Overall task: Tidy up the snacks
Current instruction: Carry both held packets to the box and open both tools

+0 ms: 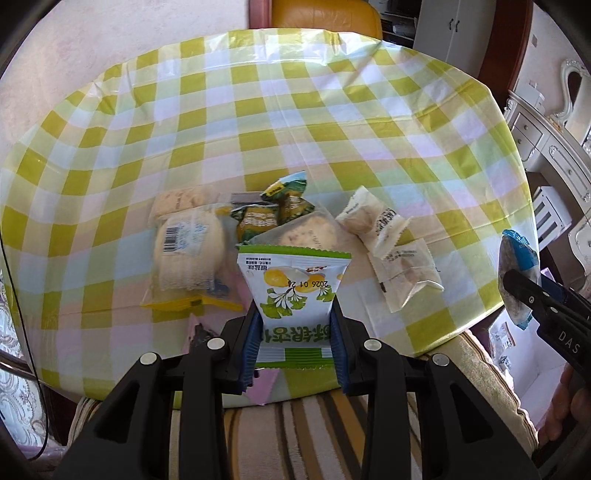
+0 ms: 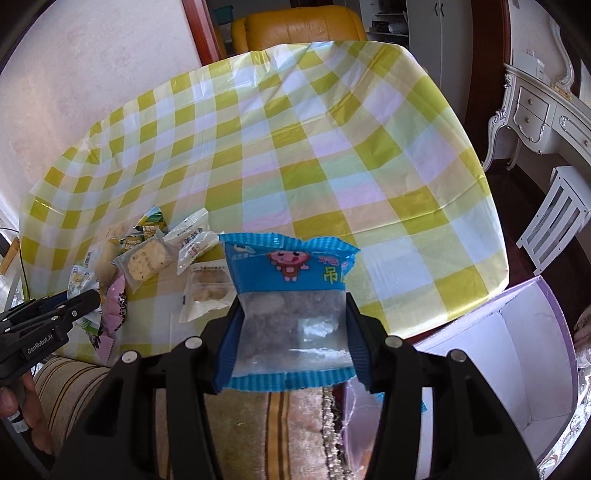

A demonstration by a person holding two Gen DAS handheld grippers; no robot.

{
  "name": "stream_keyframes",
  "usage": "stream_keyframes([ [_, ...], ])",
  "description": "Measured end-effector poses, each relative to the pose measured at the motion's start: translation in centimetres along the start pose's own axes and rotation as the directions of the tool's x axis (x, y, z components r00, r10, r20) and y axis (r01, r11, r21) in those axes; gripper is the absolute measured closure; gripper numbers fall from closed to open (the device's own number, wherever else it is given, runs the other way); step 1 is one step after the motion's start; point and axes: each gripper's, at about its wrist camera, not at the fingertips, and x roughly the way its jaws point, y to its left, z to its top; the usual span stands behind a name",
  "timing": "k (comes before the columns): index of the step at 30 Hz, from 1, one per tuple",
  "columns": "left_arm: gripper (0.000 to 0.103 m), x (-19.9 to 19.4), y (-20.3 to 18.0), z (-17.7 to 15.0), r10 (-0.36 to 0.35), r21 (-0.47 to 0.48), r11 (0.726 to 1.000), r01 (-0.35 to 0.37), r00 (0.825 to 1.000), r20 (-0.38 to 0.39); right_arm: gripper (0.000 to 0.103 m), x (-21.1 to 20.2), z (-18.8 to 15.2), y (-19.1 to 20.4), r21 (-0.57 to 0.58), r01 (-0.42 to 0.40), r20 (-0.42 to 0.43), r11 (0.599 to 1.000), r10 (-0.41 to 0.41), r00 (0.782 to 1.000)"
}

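My left gripper is shut on a white and green snack packet with yellow fruit printed on it, held above the table's near edge. My right gripper is shut on a blue and clear snack packet, held above the near edge; it also shows in the left wrist view. A pile of snacks lies on the checked tablecloth: a round bun in clear wrap, green packets, a cracker pack and white packets.
A white box with a lilac rim stands open beside the table at the lower right. A striped cushioned seat lies below both grippers. A yellow chair stands behind the table. White furniture stands at the right.
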Motion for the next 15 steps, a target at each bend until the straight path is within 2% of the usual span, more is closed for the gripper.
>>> stream_keyframes([
  [5,0.071,0.4,-4.5,0.6,-0.049,0.090,0.995,0.050,0.999,-0.019,0.052,-0.1,-0.9,-4.9,0.070,0.054,-0.007,0.996,-0.054,0.999],
  [10,0.071,0.9,-9.4,0.6,-0.117,0.178,0.976,0.125,0.992,-0.055,0.052,0.5,-2.6,-9.8,0.141,0.126,-0.046,0.982,-0.120,0.992],
  [15,0.071,1.6,-14.2,-0.1,-0.212,0.240,0.942,0.236,0.970,-0.123,0.052,1.1,-4.2,-13.5,0.185,0.187,-0.090,0.965,-0.172,0.981],
])
